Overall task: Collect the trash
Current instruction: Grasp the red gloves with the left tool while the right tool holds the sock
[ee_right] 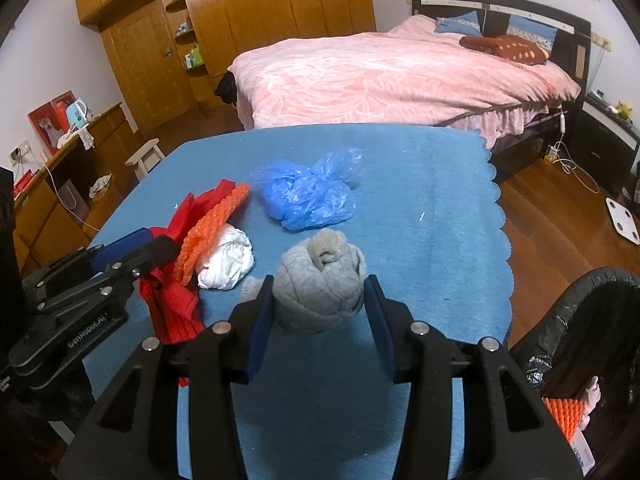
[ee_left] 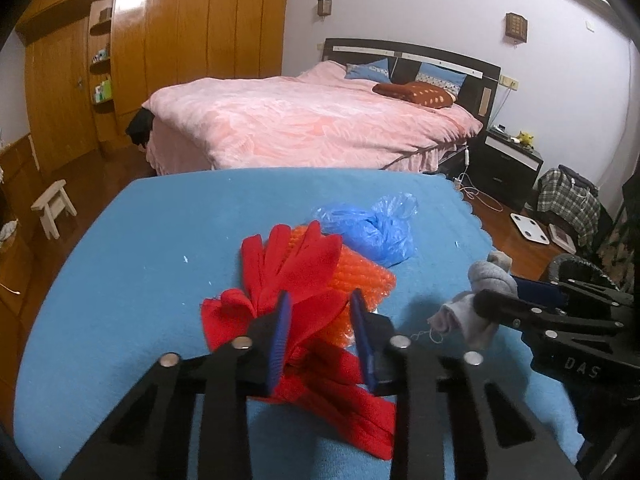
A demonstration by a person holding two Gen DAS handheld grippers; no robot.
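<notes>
In the left wrist view, the left tool (ee_left: 322,312) sits low over the red glove (ee_left: 288,280) on the blue-covered bench (ee_left: 132,264), its 2 blue pads apart with red fabric bunched between them; whether they are pressing the glove cannot be told. An orange mesh wrap (ee_left: 360,276) lies under the glove, and a crumpled blue plastic bag (ee_left: 376,226) sits just beyond. The risk here is that closing on the glove also snags the mesh, dragging both across the bench.

In the right wrist view, the right tool (ee_right: 320,300) is open, straddling a rolled grey sock (ee_right: 324,280) with a pad close on each side. A white crumpled wad (ee_right: 226,258) lies beside the mesh, near the sock. The black-lined bin (ee_right: 576,320) stands off the bench's right edge, an orange piece already inside. A soft roll like this could unravel or slip if pinched too near its top, dropping short of the bin.
</notes>
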